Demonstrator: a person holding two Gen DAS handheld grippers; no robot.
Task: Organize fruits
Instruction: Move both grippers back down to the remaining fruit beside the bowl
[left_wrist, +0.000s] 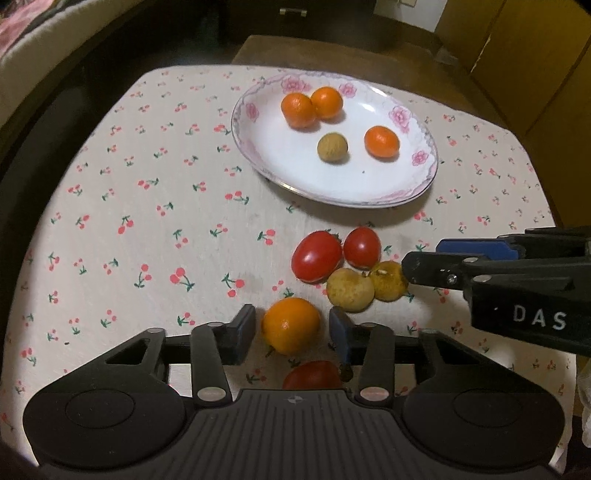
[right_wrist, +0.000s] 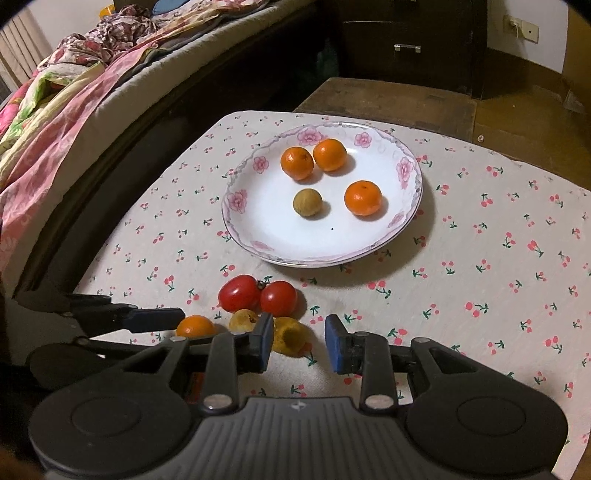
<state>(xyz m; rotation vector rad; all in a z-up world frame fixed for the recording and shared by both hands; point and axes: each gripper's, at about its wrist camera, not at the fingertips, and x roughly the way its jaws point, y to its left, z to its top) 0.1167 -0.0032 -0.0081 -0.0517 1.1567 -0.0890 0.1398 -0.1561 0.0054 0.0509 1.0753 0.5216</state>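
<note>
A white flowered plate (left_wrist: 369, 184) (right_wrist: 266, 236) holds three small oranges (left_wrist: 298, 110) (right_wrist: 362, 198) and one brown longan (left_wrist: 332, 147) (right_wrist: 307, 201). On the cloth lie two red tomatoes (left_wrist: 316, 255) (right_wrist: 238, 293), two yellow-brown longans (left_wrist: 350, 288) (right_wrist: 290, 334), a loose orange (left_wrist: 291, 325) (right_wrist: 195, 326) and a third tomato (left_wrist: 312, 376) under the left gripper. My left gripper (left_wrist: 292, 332) is open around the loose orange. My right gripper (right_wrist: 297, 344) (left_wrist: 421, 258) is open, its left finger beside a longan.
The table wears a cherry-print cloth (left_wrist: 147, 206) (right_wrist: 498, 280). A bed with floral bedding (right_wrist: 66, 103) runs along the left. A wooden stool (right_wrist: 388, 99) and a dark cabinet (right_wrist: 406, 44) stand beyond the table's far edge.
</note>
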